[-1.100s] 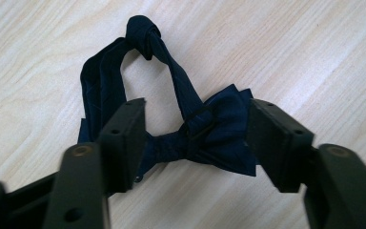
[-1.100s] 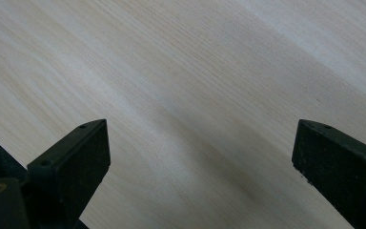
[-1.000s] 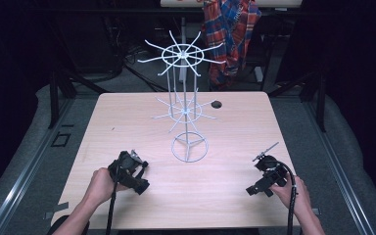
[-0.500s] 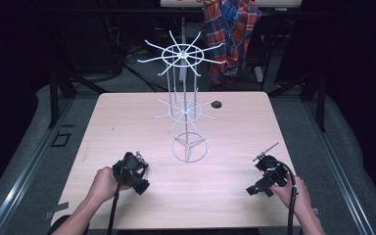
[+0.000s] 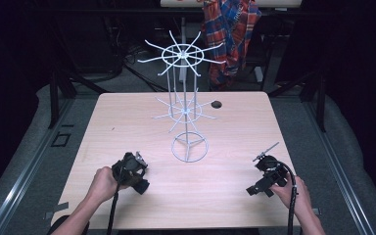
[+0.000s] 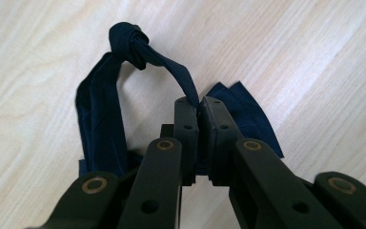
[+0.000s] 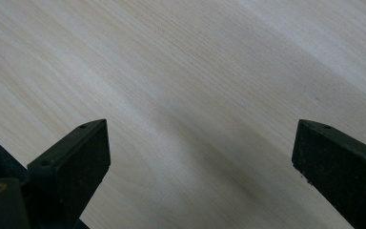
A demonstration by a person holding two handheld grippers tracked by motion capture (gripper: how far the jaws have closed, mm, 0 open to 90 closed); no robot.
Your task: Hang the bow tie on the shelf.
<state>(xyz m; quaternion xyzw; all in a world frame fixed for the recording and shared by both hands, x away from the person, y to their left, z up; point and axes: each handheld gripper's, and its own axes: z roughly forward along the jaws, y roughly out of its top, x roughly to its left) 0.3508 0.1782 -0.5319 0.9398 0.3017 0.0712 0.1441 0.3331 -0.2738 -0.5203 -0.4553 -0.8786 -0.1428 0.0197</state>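
Navy cloth [image 6: 100,119], a strip tied with a knot at one end, lies on the pale wooden table [image 5: 127,122] near its front-left corner; a fold of it rises from the knot into the left gripper [image 6: 199,102], whose jaws have just been closing and now pinch that fold tight between their pads. In the high view this gripper [image 5: 138,166] sits in the person's left hand [image 5: 102,183] and covers the cloth. At the middle of the surface stands a white wire rack [image 5: 186,112], its ring base just toward the right from the left gripper and its two tiers of spokes rising toward the back edge; a small dark hole [image 5: 217,104] lies near that edge. Near the front-right corner the right gripper [image 5: 264,172] rests low, its jaws [image 7: 200,157] spread wide over bare wood, holding nothing.
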